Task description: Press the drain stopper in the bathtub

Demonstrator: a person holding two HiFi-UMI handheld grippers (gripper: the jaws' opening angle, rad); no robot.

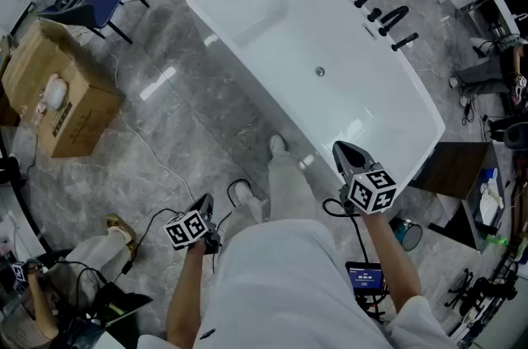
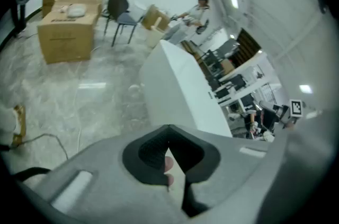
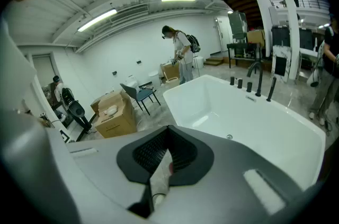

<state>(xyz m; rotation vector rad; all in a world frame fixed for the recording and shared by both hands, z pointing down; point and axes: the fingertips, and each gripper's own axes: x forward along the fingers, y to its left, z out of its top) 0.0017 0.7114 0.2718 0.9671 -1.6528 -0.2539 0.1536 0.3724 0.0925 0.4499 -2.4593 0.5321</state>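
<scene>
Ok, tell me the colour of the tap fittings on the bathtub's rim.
The tap fittings are black against the white bathtub; the head view shows them best.

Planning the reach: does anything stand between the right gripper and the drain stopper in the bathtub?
Nothing visible does. The drain stopper sits alone on the bare floor of the bathtub. The right gripper, jaws shut, hovers by the near rim, so it only has to pass over that rim.
</scene>
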